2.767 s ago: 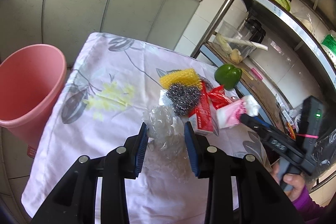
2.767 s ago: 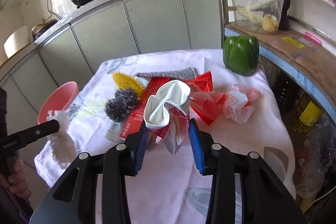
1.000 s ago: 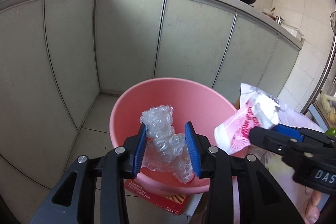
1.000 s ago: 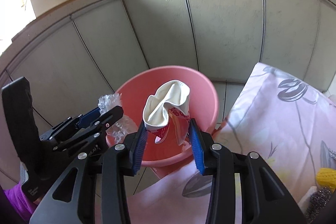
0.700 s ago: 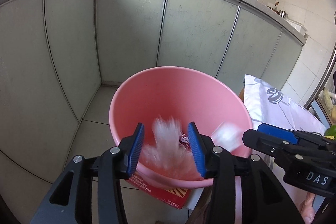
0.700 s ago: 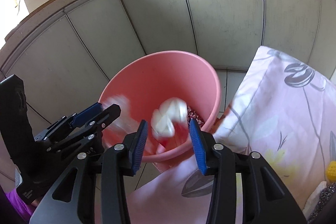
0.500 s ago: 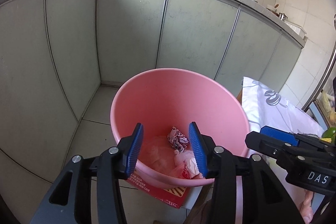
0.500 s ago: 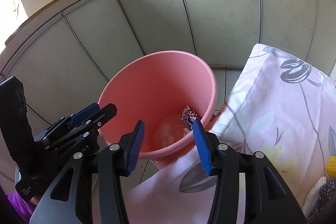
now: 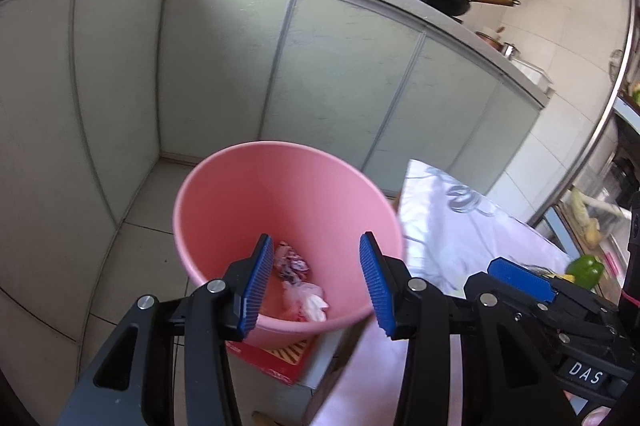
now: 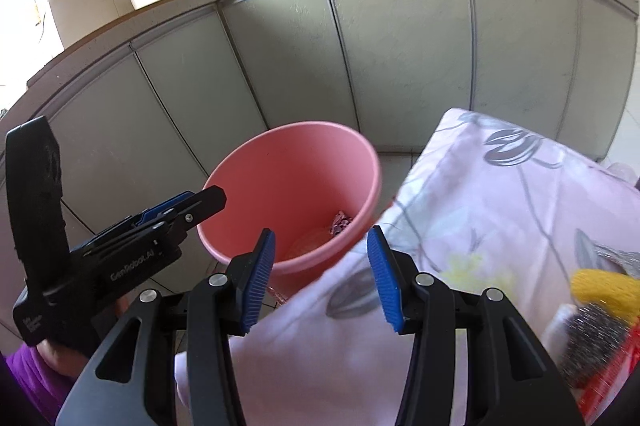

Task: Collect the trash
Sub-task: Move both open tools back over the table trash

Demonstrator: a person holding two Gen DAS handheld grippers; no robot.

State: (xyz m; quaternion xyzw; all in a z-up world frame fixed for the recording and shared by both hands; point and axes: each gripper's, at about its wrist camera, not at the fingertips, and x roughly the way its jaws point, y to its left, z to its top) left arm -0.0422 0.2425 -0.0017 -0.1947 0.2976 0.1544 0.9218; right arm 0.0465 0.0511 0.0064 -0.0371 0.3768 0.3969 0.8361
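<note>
While both tongs, left tongs (image 9: 316,280) and right tongs (image 10: 320,280), stand spread with nothing between their blue pads, having just opened, the crumpled trash (image 9: 298,280) lies at the bottom of the pink bin (image 9: 280,186) beside the cloth-covered counter's (image 10: 500,210) corner.

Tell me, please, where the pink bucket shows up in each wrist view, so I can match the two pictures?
Left wrist view: the pink bucket sits at lower centre, its far wall above the open tool tips and trash visible in its bottom.
Right wrist view: the pink bucket sits at centre, just left of the floral tablecloth.
Shared landmark: the grey cabinet doors behind the bucket.
</note>
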